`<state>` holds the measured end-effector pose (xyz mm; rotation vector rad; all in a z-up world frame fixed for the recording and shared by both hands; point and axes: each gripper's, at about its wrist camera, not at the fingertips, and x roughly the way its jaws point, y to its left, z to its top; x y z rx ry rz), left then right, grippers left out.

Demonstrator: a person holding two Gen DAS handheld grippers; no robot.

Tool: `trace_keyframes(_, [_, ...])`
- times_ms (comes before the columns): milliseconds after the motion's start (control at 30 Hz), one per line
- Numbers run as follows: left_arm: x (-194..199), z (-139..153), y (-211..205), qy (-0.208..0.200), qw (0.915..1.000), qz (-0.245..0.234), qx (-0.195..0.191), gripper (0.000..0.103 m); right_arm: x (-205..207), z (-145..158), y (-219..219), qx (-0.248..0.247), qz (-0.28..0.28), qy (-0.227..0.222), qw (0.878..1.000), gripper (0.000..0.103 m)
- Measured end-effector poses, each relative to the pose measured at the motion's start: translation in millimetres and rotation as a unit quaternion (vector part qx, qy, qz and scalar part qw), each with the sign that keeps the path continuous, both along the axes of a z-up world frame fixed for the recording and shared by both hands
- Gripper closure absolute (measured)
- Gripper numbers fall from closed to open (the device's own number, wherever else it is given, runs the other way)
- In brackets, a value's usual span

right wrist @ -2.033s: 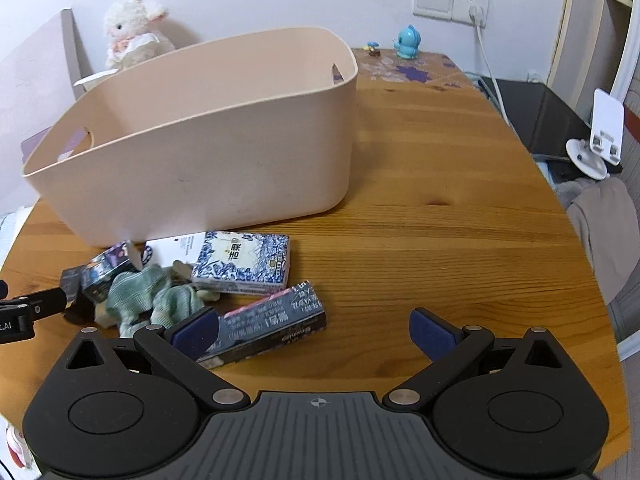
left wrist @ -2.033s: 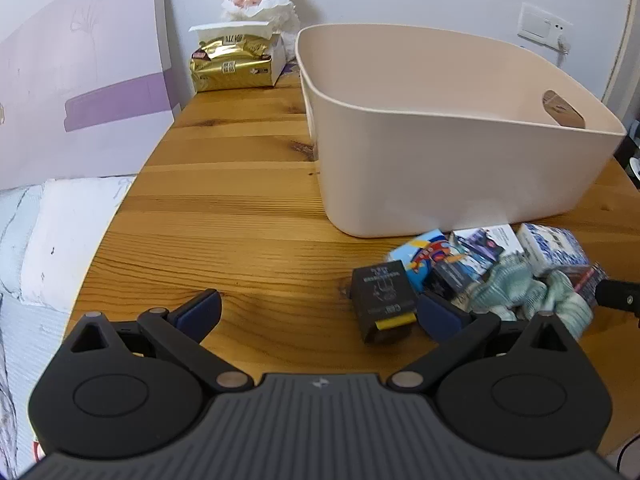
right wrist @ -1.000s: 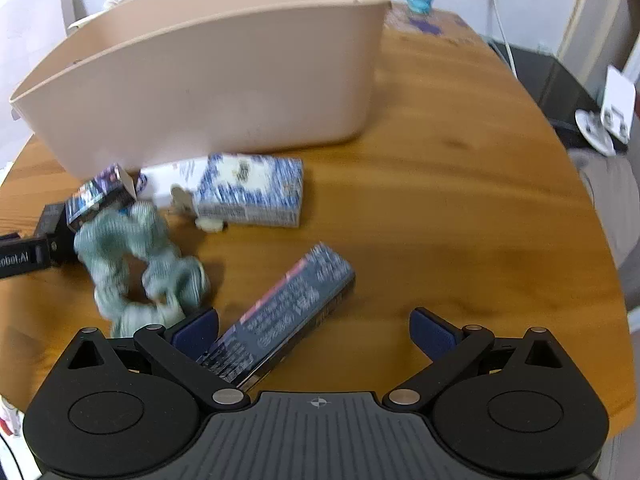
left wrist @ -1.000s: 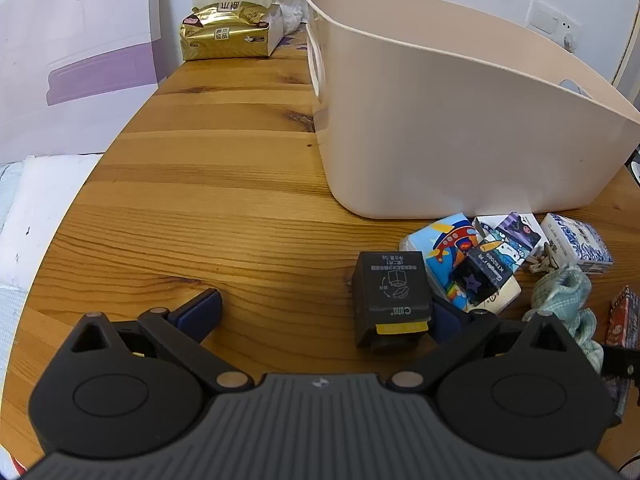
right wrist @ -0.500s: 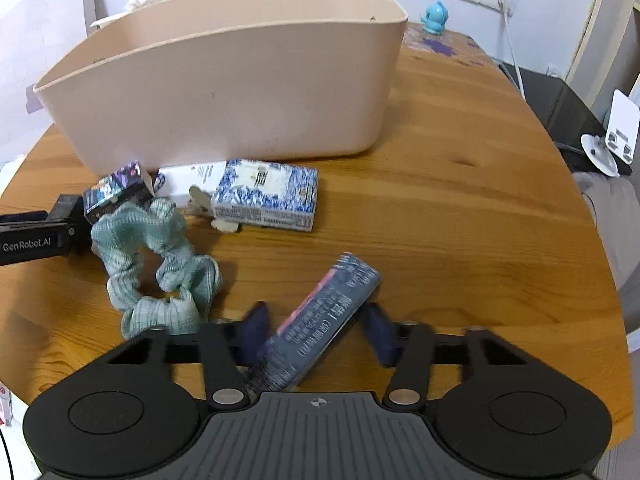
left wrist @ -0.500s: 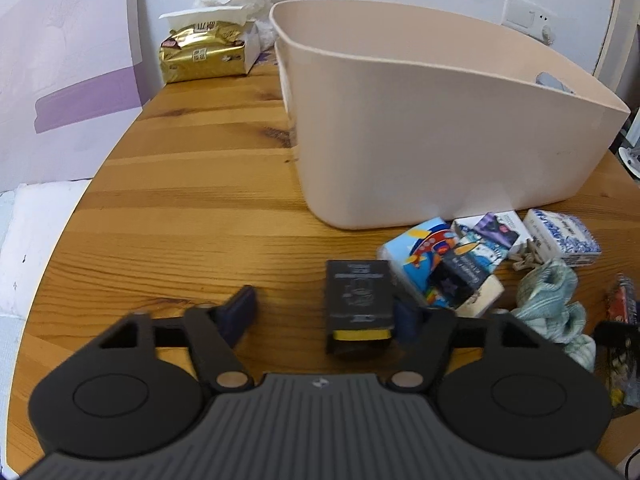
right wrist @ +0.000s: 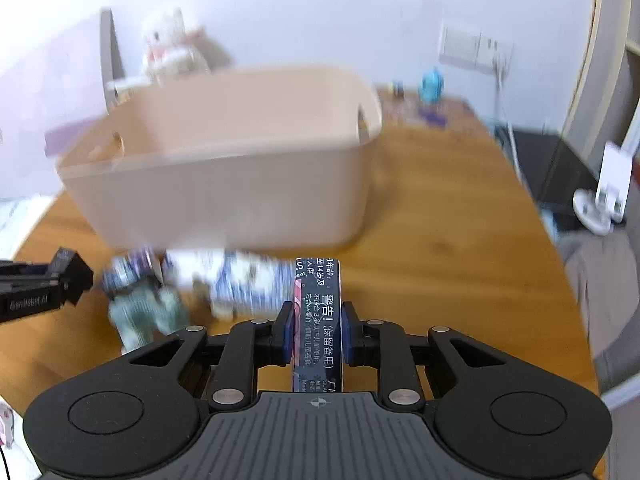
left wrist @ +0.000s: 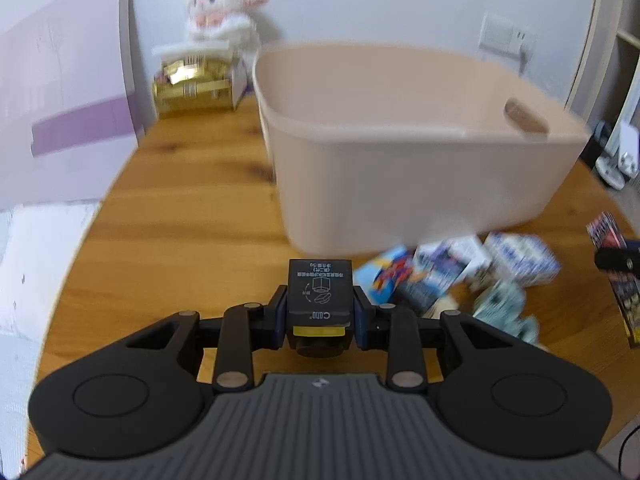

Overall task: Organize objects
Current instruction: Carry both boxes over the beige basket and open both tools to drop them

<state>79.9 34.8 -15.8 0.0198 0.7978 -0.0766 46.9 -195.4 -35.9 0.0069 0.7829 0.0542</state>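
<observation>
Black box in left jaws — dark card pack in right.

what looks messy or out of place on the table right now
Small packets and a green scrunchie lie jumbled against the beige bin instead of inside it. Nothing looks spilled or damaged. Each gripper holds one item: a black box, a dark pack.
</observation>
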Motion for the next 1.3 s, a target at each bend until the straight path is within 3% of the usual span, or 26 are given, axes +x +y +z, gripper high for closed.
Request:
trace_keyframes(267, [11.1, 65.4, -6.8, -0.077, 0.9970, -0.011, -0.005, 0.069, 27.5, 63.8, 0.0, -0.006, 0.013, -0.100, 0.995, 0.082])
trace_keyframes(367, [29.5, 79.1, -17.6, -0.094, 0.9955, -0.014, 0.003, 0.069, 48.9, 74.6, 1.2, 0.006, 0.014, -0.112, 0.994, 0.082])
trace_keyframes(533, [69.2, 81.3, -37.5, -0.097, 0.9952, -0.017, 0.003, 0.069, 86.8, 79.5, 2.4, 0.029, 0.009, -0.108, 0.994, 0.082])
trace_keyframes(633, [91.0, 73.0, -50.4, -0.076, 0.9969, -0.021, 0.004, 0.069, 108.8, 73.8, 8.2, 0.028, 0.009, -0.102, 0.994, 0.082])
trace_keyframes(933, [142.5, 19.7, -62.4, 0.026, 0.9992, -0.010, 0.027, 0.069, 151.9, 18.8, 21.1, 0.021, 0.003, -0.006, 1.000, 0.082])
trace_keyframes(1033, [146.6, 18.4, -58.8, 0.029, 0.9992, -0.007, 0.026, 0.069, 154.6, 8.3, 22.1, 0.015, 0.007, 0.014, 1.000, 0.082])
trace_keyframes(1067, [147.8, 20.1, -58.4, 0.030, 0.9992, -0.008, 0.026, 0.069, 155.3, 5.5, 22.5, 0.016, 0.008, 0.022, 1.000, 0.081])
trace_keyframes(1100, [146.8, 22.3, -57.9, 0.028, 0.9993, -0.009, 0.025, 0.069, 155.7, 3.9, 22.9, 0.018, 0.009, 0.026, 0.999, 0.070])
trace_keyframes(1133, [145.4, 24.7, -58.0, 0.023, 0.9993, -0.010, 0.027, 0.068, 154.3, 3.5, 22.7, 0.021, 0.011, 0.028, 0.999, 0.067])
trace_keyframes(1167, [143.8, 27.1, -58.1, 0.019, 0.9993, -0.010, 0.031, 0.060, 151.7, 4.8, 22.6, 0.022, 0.013, 0.025, 0.999, 0.063])
trace_keyframes(1200, [141.1, 30.3, -57.7, 0.013, 0.9992, -0.009, 0.036, 0.045, 148.2, 6.8, 22.5, 0.020, 0.013, 0.019, 1.000, 0.053])
trace_keyframes(1233, [138.6, 33.8, -57.6, 0.004, 0.9992, -0.006, 0.039, 0.038, 144.2, 9.6, 22.6, 0.017, 0.015, 0.012, 1.000, 0.044])
trace_keyframes(1267, [136.4, 37.6, -56.2, -0.005, 0.9992, -0.002, 0.040, 0.028, 139.3, 13.3, 22.4, 0.013, 0.018, 0.004, 1.000, 0.040])
trace_keyframes(1300, [132.3, 41.5, -54.3, -0.015, 0.9991, 0.002, 0.041, 0.024, 133.9, 18.0, 21.8, 0.011, 0.021, -0.004, 1.000, 0.036])
